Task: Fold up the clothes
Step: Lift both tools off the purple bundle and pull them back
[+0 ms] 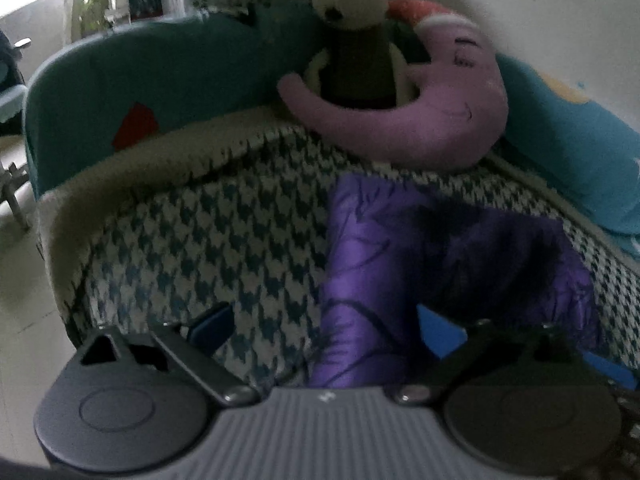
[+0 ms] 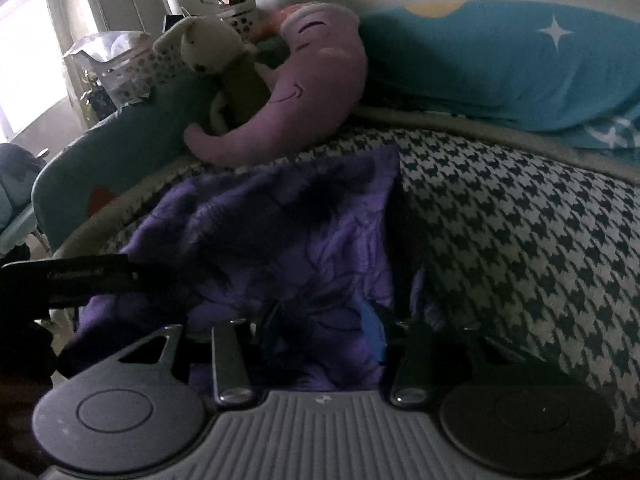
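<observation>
The shiny purple satin garment is lying crumpled on the blue-and-white houndstooth blanket covering the bed; the left claw is standing spread wide, gripping nothing, one blue pad on the blanket and the other over the cloth's near edge; the right claw is sitting half-closed with purple folds bunching between its fingers, though whether the pads are pinching them I cannot tell; behind, a lilac crescent-moon plush cushion is cradling a cream rabbit soft toy.

Garment on blanket, moon pillow behind, rabbit toy against it
</observation>
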